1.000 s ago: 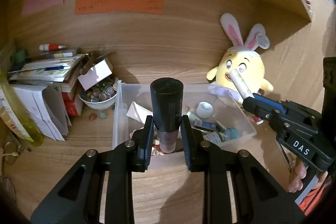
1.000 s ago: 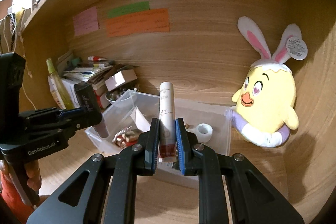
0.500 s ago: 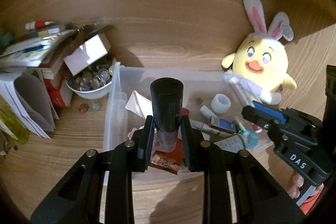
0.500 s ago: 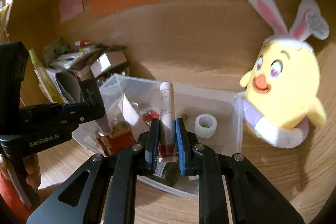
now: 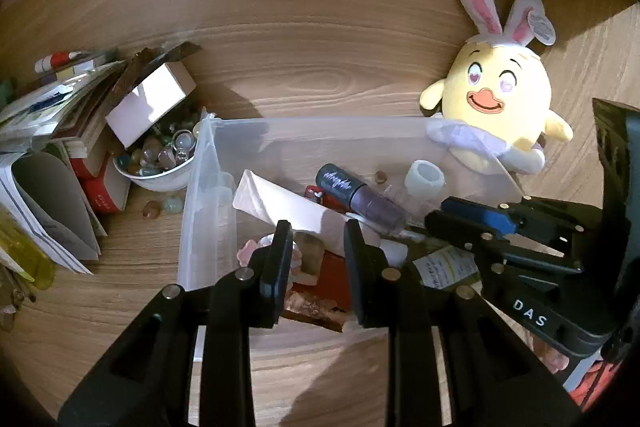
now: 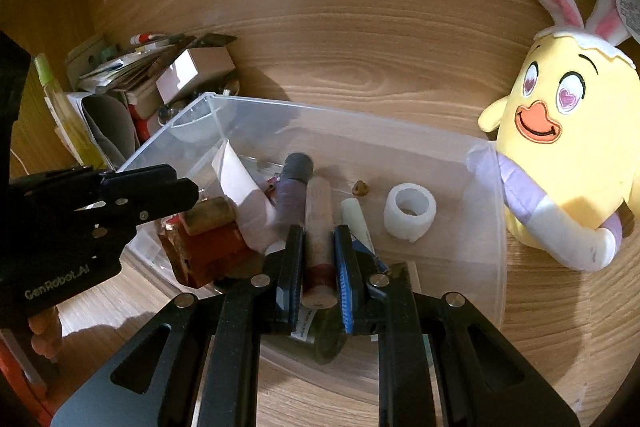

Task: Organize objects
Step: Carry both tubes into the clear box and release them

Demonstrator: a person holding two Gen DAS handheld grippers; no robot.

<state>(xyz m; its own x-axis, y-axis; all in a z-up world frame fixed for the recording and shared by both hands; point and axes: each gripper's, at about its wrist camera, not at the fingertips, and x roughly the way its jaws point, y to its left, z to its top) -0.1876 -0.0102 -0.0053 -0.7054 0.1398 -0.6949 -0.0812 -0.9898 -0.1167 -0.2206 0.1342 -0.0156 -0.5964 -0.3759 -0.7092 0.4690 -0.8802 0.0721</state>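
A clear plastic bin (image 5: 208, 155) (image 6: 340, 115) sits on the wooden desk with several cosmetics in it. A dark-capped bottle (image 5: 356, 193) (image 6: 294, 183) lies on its side among them. My left gripper (image 5: 318, 251) (image 6: 184, 185) hangs open just above the bin's near left part, nothing between its fingers. My right gripper (image 6: 318, 259) (image 5: 440, 215) is low inside the bin, shut on a slim white tube (image 6: 318, 223) with a red band. The tube points away from me, right beside the dark-capped bottle.
A white tape roll (image 6: 410, 209) and a white squeeze tube (image 5: 288, 203) lie in the bin. A yellow plush chick (image 5: 496, 99) leans at the bin's right end. Left of the bin stand a bowl of glass stones (image 5: 156, 171), a white box (image 5: 148, 103) and stacked books (image 5: 52, 115).
The left gripper has let go of the dark-capped bottle, which now lies in the bin. Both grippers came down toward the bin; the right one still holds the white tube.
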